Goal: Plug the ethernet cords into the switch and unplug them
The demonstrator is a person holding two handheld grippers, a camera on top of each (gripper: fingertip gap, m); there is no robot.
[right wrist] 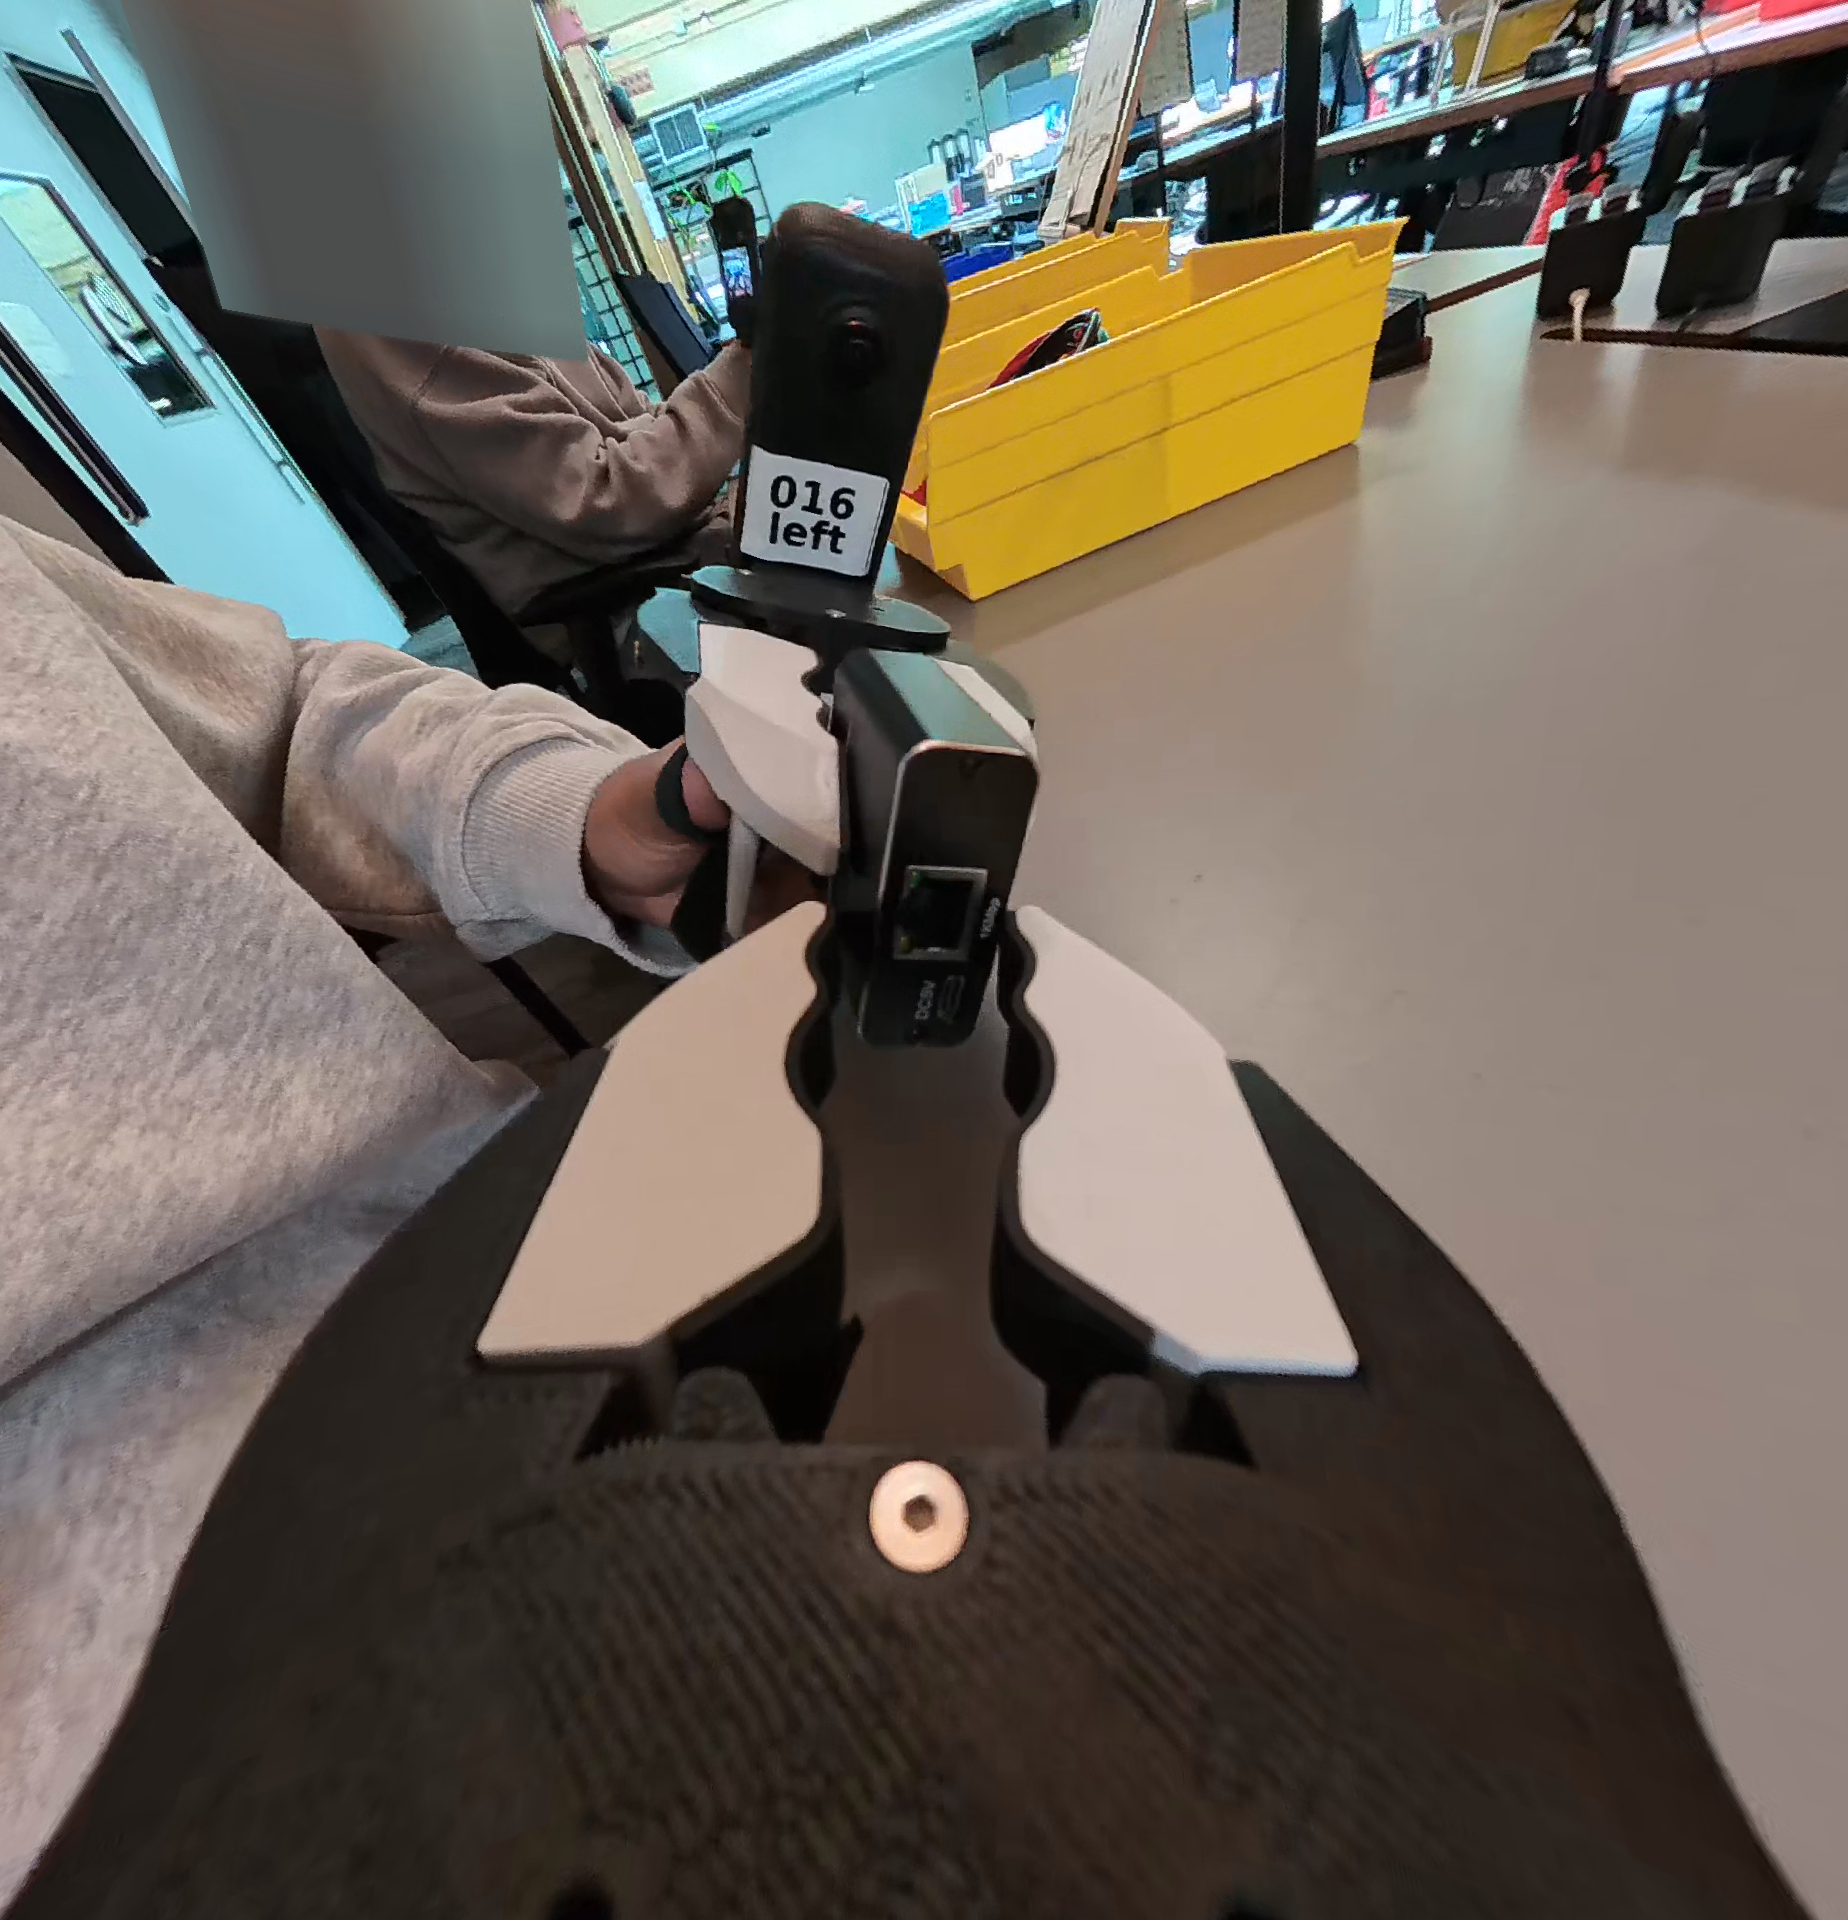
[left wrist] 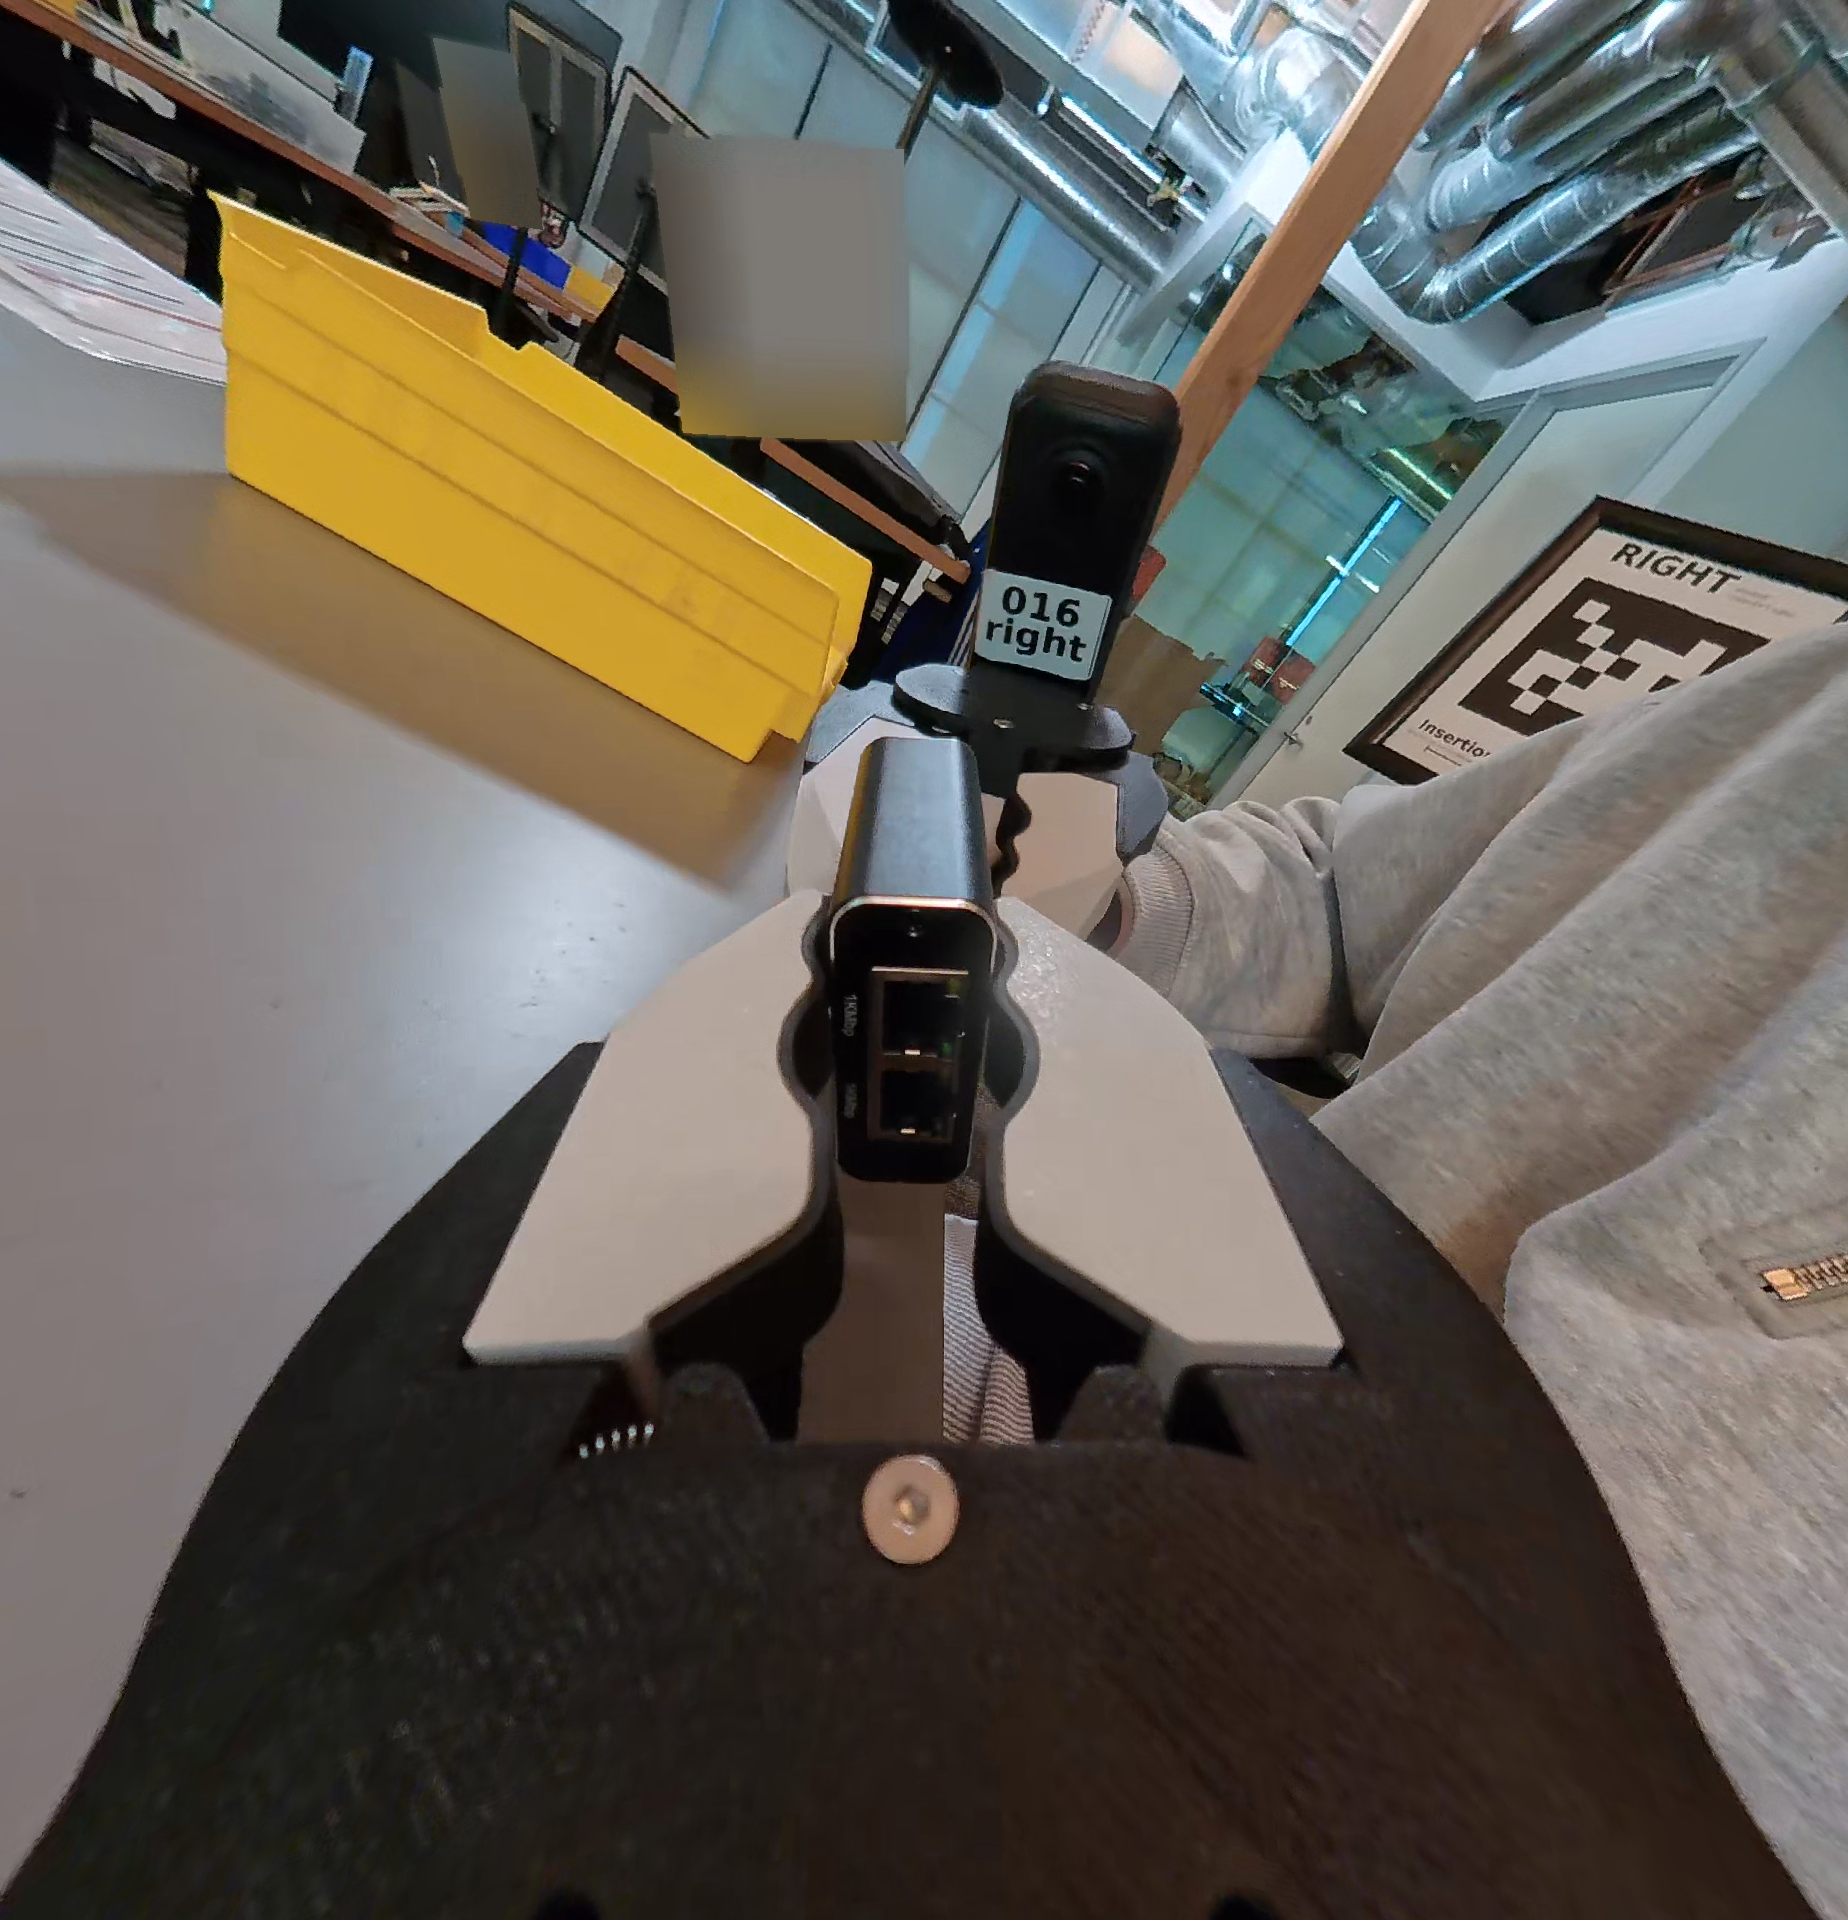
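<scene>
Our left gripper (left wrist: 904, 935) pinches the ethernet switch (left wrist: 904, 1049), a small, smooth, dark metal box. Its two square holes face us. The box's long side points to 12 o'clock, straight at our right gripper (right wrist: 920, 925). That one has its wavy white plastic fingers (right wrist: 1138, 1143) on each side of the box's other end, but we cannot tell if they press it. We see no cords. The flat gray table (left wrist: 276, 1039) is at 9 o'clock. Farther, at 11 o'clock, sits a yellow plastic bin (left wrist: 504, 468).
</scene>
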